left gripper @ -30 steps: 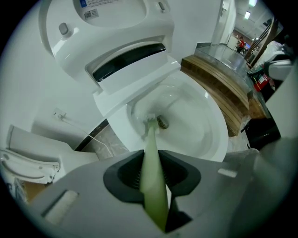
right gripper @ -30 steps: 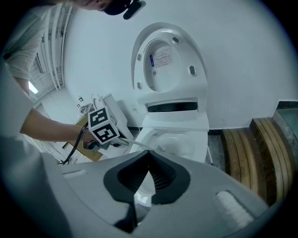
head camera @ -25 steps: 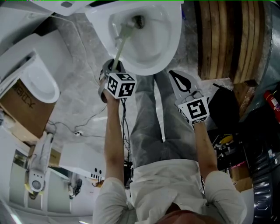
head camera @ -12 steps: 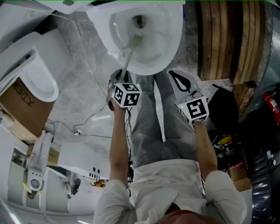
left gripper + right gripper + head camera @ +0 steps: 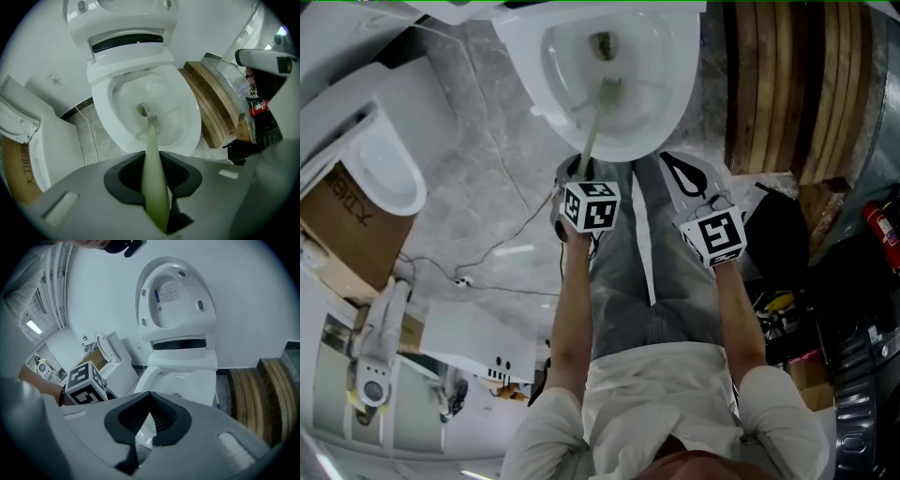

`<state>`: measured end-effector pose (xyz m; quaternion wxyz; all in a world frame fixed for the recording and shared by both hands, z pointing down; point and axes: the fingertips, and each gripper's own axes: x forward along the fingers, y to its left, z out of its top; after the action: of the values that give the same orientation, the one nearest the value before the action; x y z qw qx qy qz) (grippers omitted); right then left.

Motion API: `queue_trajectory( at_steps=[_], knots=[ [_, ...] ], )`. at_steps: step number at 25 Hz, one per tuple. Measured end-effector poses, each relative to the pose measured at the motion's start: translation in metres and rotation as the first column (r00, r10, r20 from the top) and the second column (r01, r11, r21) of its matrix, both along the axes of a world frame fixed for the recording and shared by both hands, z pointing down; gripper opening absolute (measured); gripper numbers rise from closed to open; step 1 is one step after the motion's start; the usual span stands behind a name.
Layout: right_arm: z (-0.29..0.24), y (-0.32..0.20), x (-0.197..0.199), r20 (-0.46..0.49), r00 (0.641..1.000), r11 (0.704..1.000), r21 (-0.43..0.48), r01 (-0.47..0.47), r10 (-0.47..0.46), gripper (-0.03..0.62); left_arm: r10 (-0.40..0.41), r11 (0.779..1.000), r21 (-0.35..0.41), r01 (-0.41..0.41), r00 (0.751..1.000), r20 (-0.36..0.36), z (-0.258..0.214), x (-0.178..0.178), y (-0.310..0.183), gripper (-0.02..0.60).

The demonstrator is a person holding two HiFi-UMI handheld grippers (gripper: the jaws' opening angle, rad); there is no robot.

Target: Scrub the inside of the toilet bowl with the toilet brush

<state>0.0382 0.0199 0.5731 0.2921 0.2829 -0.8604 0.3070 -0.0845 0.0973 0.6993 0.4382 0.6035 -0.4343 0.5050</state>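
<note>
The white toilet bowl lies at the top of the head view, its lid raised. A toilet brush with a pale green handle runs from my left gripper into the bowl. Its head rests on the inner wall just below the drain hole. The left gripper is shut on the handle. My right gripper hovers at the bowl's near right rim. Its jaws are shut with nothing between them.
A second toilet and a cardboard box stand at the left. Wooden planks lean at the right of the bowl. A thin cable crosses the marble floor. A red extinguisher sits at the far right.
My left gripper has moved right, toward the bowl's near rim. The brush head has swept from the bowl's left side near the drain toward its middle front. The right gripper stayed put.
</note>
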Motion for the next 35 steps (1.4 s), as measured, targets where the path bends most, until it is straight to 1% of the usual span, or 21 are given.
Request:
queue_trajectory(
  at_steps=[3,11,21,30,35],
  knots=[
    [0.002,0.001,-0.002,0.0,1.0,1.0,-0.004,0.006,-0.006,0.004,-0.035,0.999,0.0,0.035,0.999,0.005,0.008,0.004,-0.003,0.112],
    [0.01,0.0,-0.001,-0.01,1.0,0.999,-0.022,0.028,-0.028,0.004,-0.083,0.997,0.005,0.083,0.996,0.011,0.029,0.008,-0.018,0.112],
    [0.016,-0.008,0.003,-0.018,0.999,0.999,-0.028,0.038,-0.038,0.003,-0.083,0.996,-0.021,0.084,0.996,0.031,0.06,0.003,-0.05,0.112],
    [0.017,-0.011,0.01,-0.027,0.999,0.999,-0.028,0.019,-0.02,0.003,-0.094,0.995,-0.013,0.094,0.995,0.033,0.076,-0.002,-0.086,0.112],
    [0.019,-0.007,0.016,-0.04,0.999,0.999,-0.031,0.014,-0.015,0.003,-0.064,0.998,-0.015,0.065,0.997,0.038,0.085,-0.005,-0.098,0.112]
  ],
)
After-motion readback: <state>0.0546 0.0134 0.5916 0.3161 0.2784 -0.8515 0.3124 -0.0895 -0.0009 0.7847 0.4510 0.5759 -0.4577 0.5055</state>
